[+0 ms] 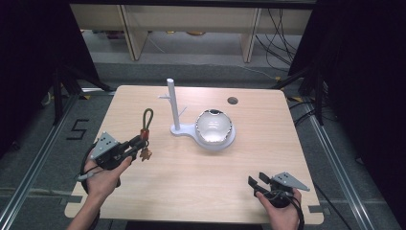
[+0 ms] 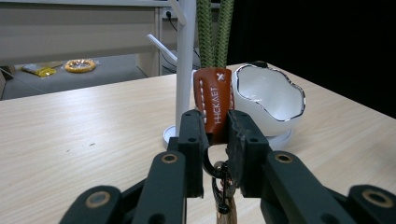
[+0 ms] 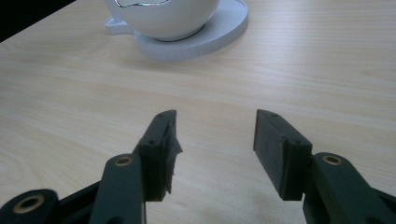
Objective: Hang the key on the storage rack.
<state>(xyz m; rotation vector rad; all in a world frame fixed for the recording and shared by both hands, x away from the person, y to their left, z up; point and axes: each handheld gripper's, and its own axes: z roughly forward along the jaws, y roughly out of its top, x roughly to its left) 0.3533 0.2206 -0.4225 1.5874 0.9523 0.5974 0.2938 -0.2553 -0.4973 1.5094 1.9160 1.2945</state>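
Left hand-held gripper (image 2: 215, 135) clamped on the orange leather tab of a keychain (image 2: 214, 105), green cord loop upright, metal clip hanging below, just left of the white peg stand (image 1: 173, 103) on the worktop (image 1: 191, 177). Right hand-held gripper (image 3: 215, 140) spread wide, gripping nothing, low over the worktop, well apart from the stand toward the near right. White bowl (image 1: 213, 125) seated on the stand's round base, right of the post.

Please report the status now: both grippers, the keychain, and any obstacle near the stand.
Left gripper shut on keychain, green loop up. Right gripper open, empty, low over table. White stand and bowl ahead; path between looks clear.
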